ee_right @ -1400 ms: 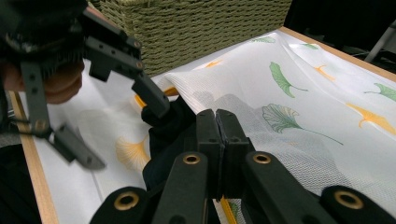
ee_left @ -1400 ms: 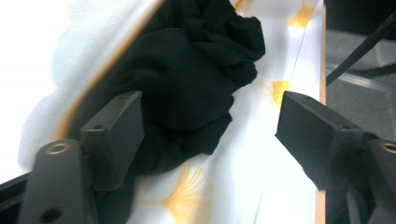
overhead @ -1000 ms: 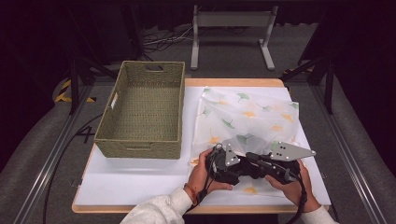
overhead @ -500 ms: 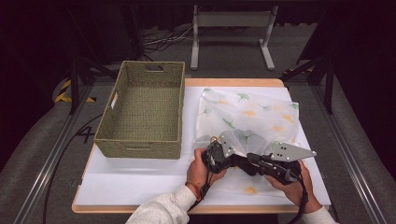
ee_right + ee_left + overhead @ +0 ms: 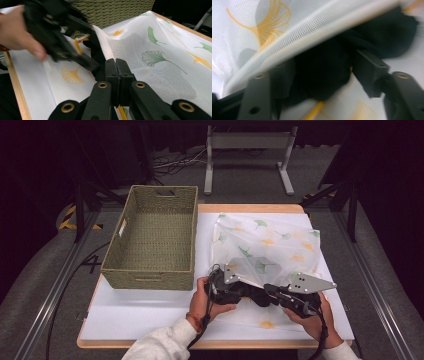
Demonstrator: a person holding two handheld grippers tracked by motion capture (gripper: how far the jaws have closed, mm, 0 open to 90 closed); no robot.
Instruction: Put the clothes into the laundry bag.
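Note:
A white mesh bag (image 5: 270,245) printed with green and yellow leaves lies on the right half of the table. A black cloth (image 5: 257,296) sits at its near opening. My left gripper (image 5: 246,294) points right at that cloth. In the left gripper view its jaws have just been opening; the left gripper (image 5: 324,75) stands open with the black cloth (image 5: 324,67) between the pads, under the bag's white hem (image 5: 312,27). My right gripper (image 5: 115,65) is shut on the bag's raised edge, and the mesh bag (image 5: 162,50) tents up from it.
An empty green woven basket (image 5: 150,279) stands on the left half of the white table top (image 5: 135,315); the basket's wall (image 5: 120,10) is just behind the bag. A metal stand (image 5: 247,142) is on the floor beyond the table.
My left hand has shifted a little away from the table's front edge and its gripper has turned at the bag's mouth. The right gripper has stayed where it was.

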